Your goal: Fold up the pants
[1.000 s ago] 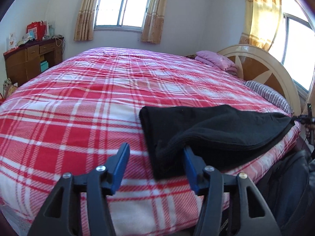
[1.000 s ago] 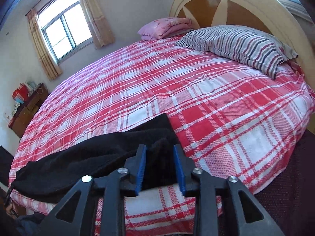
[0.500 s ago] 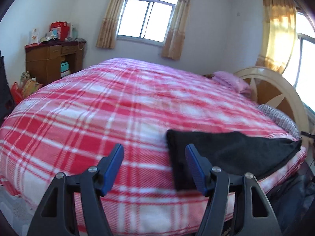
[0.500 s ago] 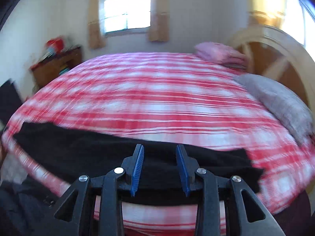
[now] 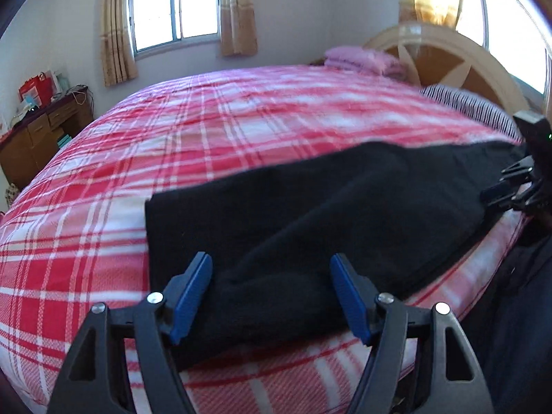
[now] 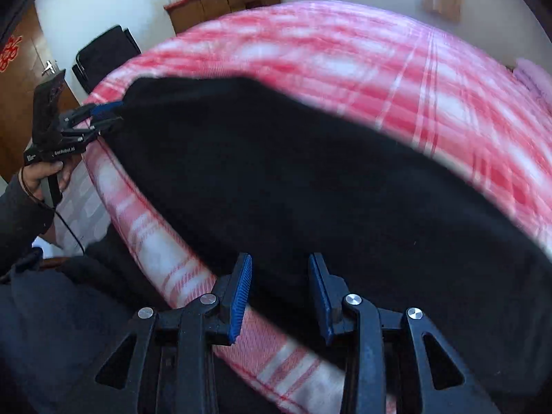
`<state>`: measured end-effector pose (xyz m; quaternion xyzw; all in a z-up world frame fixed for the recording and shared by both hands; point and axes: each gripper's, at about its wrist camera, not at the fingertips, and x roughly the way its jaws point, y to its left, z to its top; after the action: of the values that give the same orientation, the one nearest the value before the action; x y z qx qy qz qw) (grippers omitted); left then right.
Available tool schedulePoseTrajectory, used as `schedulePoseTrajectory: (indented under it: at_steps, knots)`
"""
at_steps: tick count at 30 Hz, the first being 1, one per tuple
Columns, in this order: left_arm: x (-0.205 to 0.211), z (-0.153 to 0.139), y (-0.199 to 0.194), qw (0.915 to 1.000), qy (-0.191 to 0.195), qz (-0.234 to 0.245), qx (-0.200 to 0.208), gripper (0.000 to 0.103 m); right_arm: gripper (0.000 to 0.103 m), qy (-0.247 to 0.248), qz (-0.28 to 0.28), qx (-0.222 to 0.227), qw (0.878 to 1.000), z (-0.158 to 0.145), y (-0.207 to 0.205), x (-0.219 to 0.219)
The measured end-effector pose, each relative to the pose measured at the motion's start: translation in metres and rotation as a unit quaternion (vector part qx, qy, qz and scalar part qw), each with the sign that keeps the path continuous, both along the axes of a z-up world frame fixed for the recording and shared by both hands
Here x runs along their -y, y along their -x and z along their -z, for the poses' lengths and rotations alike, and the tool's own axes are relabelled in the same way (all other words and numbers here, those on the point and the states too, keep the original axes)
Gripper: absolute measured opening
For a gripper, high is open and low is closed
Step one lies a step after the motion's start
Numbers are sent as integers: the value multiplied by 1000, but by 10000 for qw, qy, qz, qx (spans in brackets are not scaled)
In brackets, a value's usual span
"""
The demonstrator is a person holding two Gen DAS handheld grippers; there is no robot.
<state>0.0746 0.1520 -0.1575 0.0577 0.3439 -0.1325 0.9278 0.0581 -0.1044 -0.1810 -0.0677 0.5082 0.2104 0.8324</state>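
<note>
Black pants [image 5: 310, 214] lie folded lengthwise along the near edge of the bed [image 5: 103, 207]. They also show in the right wrist view [image 6: 310, 179]. My left gripper [image 5: 270, 293] is open, its blue pads either side of the pants' near left end. My right gripper [image 6: 279, 293] is open at the pants' other end, the cloth between its pads. In the right wrist view the left gripper [image 6: 100, 115] shows at the far end of the pants. In the left wrist view the right gripper [image 5: 510, 186] shows at the right end.
The bed has a red and white plaid cover [image 6: 379, 55]. A striped pillow [image 5: 472, 107] and folded pink bedding [image 5: 362, 58] lie by the wooden headboard [image 5: 459, 65]. A wooden dresser [image 5: 38, 131] stands at the left wall. A black chair [image 6: 103, 57] stands beside the bed.
Both grippers have swung in toward the pants' ends. The left gripper has moved from beside the pants to straddle their near end. The right gripper has turned left along the pants.
</note>
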Motion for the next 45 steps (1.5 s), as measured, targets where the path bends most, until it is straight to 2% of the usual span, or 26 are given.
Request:
schedulePoseTrajectory:
  at_steps: [5, 8, 10, 13, 19, 20, 21, 22, 24, 27, 30, 33, 37, 38, 40, 41, 42, 44, 45]
  knots:
    - [-11, -7, 10, 9991, 419, 19, 46, 74, 36, 15, -141, -206, 9997, -6, 16, 7]
    - [-12, -21, 13, 9968, 770, 21, 198, 74, 36, 60, -45, -23, 10000, -17, 10, 12]
    - [-8, -26, 13, 9963, 822, 27, 233, 74, 36, -28, -54, 86, 9999, -22, 8, 8]
    - [-2, -25, 10, 9967, 791, 44, 192, 74, 36, -34, -373, 163, 9992, -21, 2, -14]
    - [-2, -8, 1, 9960, 891, -37, -90, 77, 36, 739, -1009, 266, 9918, 1, 3, -65]
    - [-3, -8, 1, 9958, 912, -41, -105, 77, 32, 795, -1007, 322, 9912, 2, 3, -67]
    - [-3, -8, 3, 9955, 941, -36, -101, 77, 14, 786, -965, 315, 9917, -1, 2, -65]
    - [-4, -8, 4, 9952, 978, -33, -99, 77, 7, 751, -942, 286, 9923, -3, 1, -64]
    - [-7, -9, 4, 9945, 1042, -37, -115, 77, 5, 580, -946, 279, 9934, -12, 2, -61]
    - [-11, -9, 4, 9935, 1132, -47, -146, 77, 5, 574, -1099, 244, 9920, -17, 12, -61]
    - [-12, -12, 4, 9928, 1185, -70, -136, 77, 2, 730, -1257, 40, 9894, -4, 14, -66]
    - [-7, -25, 6, 9931, 1170, -32, 1, 77, 3, 567, -1289, -154, 9899, 1, 6, -61]
    - [12, -43, 3, 9937, 1086, 181, 210, 78, 4, 230, -1264, 2, 9917, -26, -10, -52]
    - [19, -46, 0, 9934, 1090, 269, 218, 84, 5, 64, -1214, 28, 9926, -36, -19, -48]
    - [37, -47, -7, 9924, 1110, 478, 242, 88, 11, -250, -1025, 89, 9944, -55, -42, -41]
    - [45, -46, -11, 9921, 1101, 559, 228, 88, 23, -376, -920, 82, 9950, -61, -52, -38]
    - [53, -45, -15, 9920, 1077, 631, 204, 88, 40, -529, -798, 63, 9954, -66, -66, -37]
    - [73, -35, -24, 9921, 989, 758, 129, 88, 51, -781, -557, 31, 9954, -72, -94, -34]
    - [81, -29, -27, 9920, 969, 812, 40, 88, 51, -843, -437, 28, 9955, -71, -108, -34]
